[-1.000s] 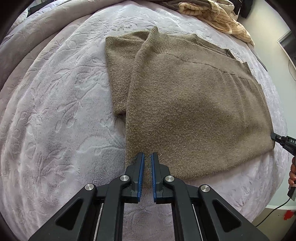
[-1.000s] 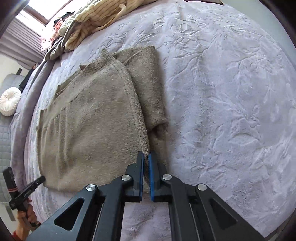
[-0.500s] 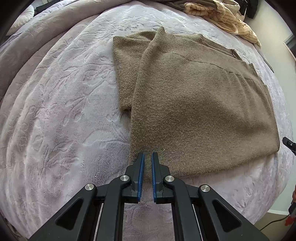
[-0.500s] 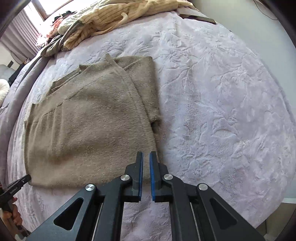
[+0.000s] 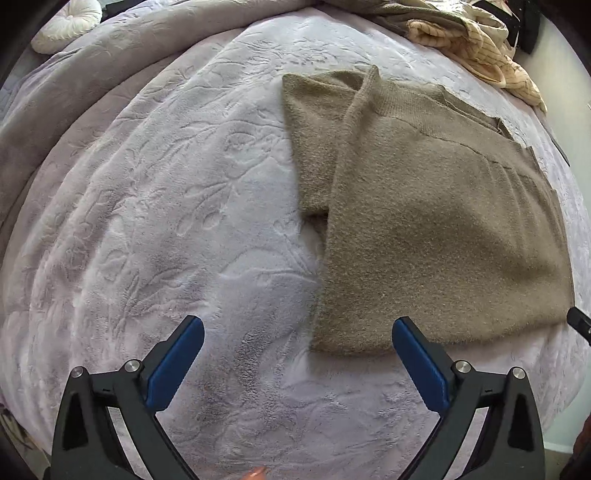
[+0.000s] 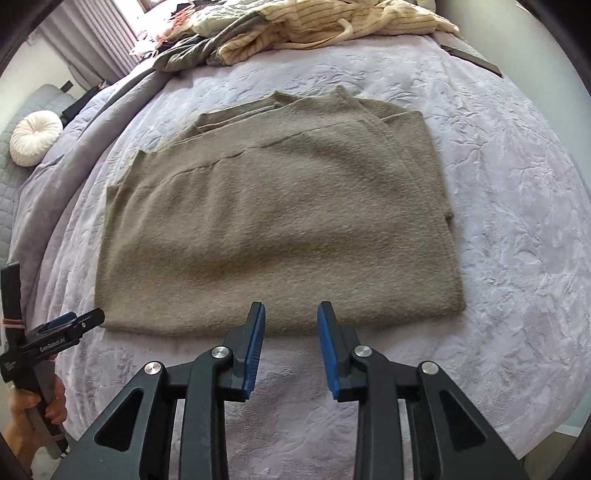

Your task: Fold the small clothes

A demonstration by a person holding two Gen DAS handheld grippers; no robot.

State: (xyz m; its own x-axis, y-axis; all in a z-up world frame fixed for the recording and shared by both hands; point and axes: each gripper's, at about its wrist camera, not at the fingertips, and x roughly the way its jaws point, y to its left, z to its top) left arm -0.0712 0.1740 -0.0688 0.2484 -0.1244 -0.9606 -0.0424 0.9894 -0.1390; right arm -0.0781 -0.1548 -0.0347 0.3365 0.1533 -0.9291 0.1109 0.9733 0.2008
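Observation:
A brown knitted sweater lies folded flat on the lilac bedspread; one sleeve is tucked under its left side. It also shows in the right wrist view. My left gripper is wide open and empty, just short of the sweater's near left corner. My right gripper is partly open and empty, at the middle of the sweater's near hem. The left gripper also shows at the left edge of the right wrist view, held by a hand.
A pile of striped cream and grey clothes lies at the far end of the bed, also in the left wrist view. A round white cushion sits far left. The bed's edge runs just below the grippers.
Both grippers have opened and let go of the sweater's hem. The right gripper has shifted left, from the sweater's right corner to the middle of the hem. The left has drawn back.

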